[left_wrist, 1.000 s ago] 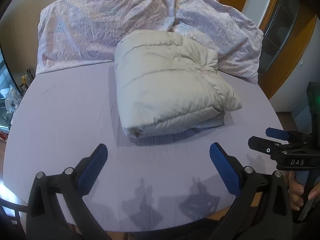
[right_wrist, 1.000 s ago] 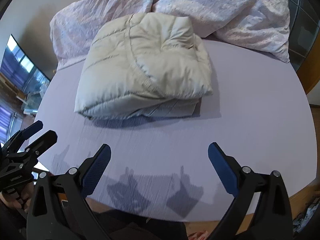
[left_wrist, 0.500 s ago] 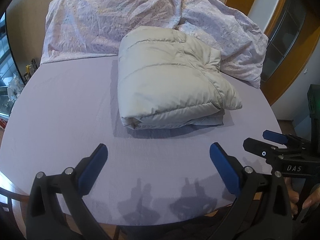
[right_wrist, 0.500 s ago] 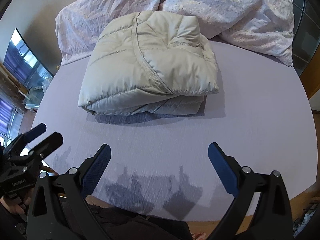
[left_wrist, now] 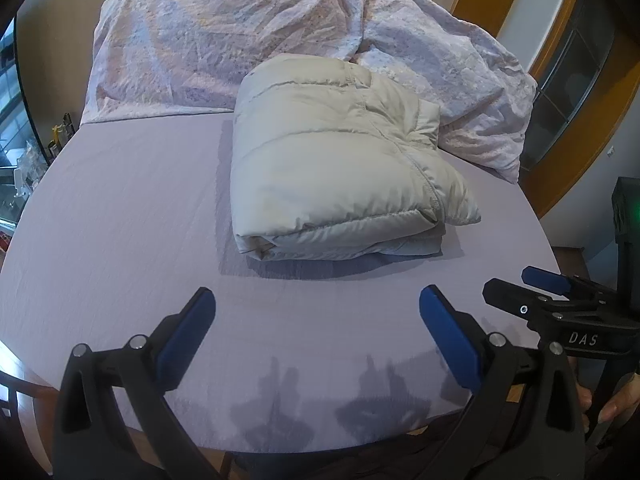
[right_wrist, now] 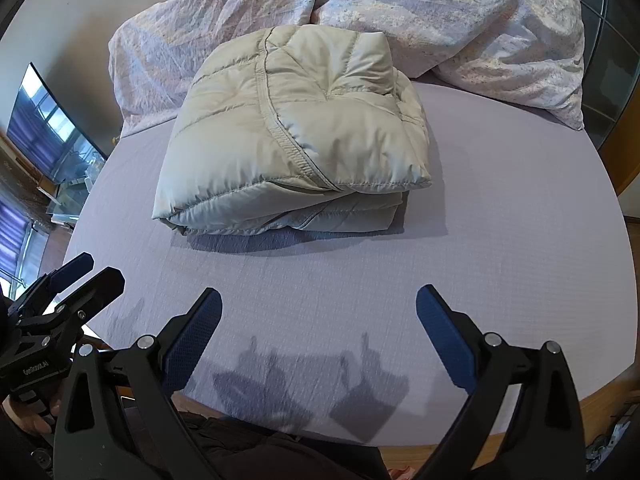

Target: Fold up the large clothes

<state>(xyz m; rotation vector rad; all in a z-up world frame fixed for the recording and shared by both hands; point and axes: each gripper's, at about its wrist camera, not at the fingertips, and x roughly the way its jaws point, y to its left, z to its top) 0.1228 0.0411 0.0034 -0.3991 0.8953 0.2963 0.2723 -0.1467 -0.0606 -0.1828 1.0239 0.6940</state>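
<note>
The puffy cream jacket (left_wrist: 336, 160) lies on the lilac bed sheet (left_wrist: 120, 220) as a compact, squared bundle, its layers stacked one on another with a stitched hem along the near edge; this is the landmark for all that follows. Behind the jacket, and touching its far side, a crumpled pale quilt (left_wrist: 224, 40) is heaped against the wall, seemingly pushed back to leave the sheet in front of the jacket bare for working. The left gripper (left_wrist: 316, 320) hovers in front of the jacket, well apart from it, its blue-padded fingers spread wide with nothing between them. The right gripper (right_wrist: 318, 320) likewise hangs in front of the jacket, toward its right, fingers spread wide and bare of cloth; in the left wrist view it appears side-on at the right edge, with a hand (left_wrist: 612, 404) on its handle. Both tools cast their shadows on the sheet short of the jacket, which shows that neither touches the cloth. Judging by the tidy bundle and the two unloaded tools held clear of it, the folding appears complete or nearly so, and the spread fingers suit either a final press on the jacket or a move away.
</note>
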